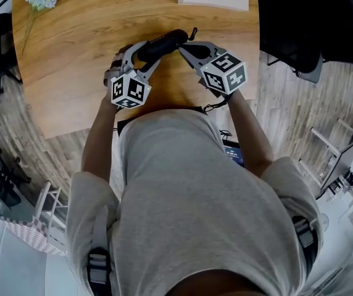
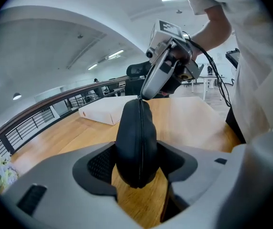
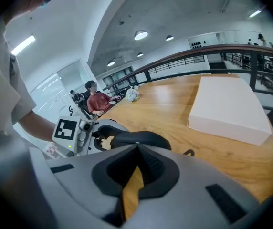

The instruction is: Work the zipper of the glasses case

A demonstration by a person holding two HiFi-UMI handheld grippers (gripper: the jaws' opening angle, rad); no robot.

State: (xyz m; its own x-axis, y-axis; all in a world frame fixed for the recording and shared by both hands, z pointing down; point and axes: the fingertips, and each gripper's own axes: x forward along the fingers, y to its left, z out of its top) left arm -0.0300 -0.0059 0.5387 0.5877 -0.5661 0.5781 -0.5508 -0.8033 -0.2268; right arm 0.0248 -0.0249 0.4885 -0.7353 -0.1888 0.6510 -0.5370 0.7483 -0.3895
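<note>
The left gripper (image 2: 139, 162) has its jaws wide and they press on both sides of the black case (image 2: 136, 137), which it holds above the table (image 1: 84, 60). The zipper (image 2: 141, 128) runs along the middle of the case and faces this gripper. The right gripper (image 3: 136, 146) has its jaws fully together. Its tips touch the far end of the case, just at the zipper line. The pull is too small to see, so I cannot tell if it is pinched. A white box (image 3: 227, 109) lies beyond the right gripper, to its right.
</note>
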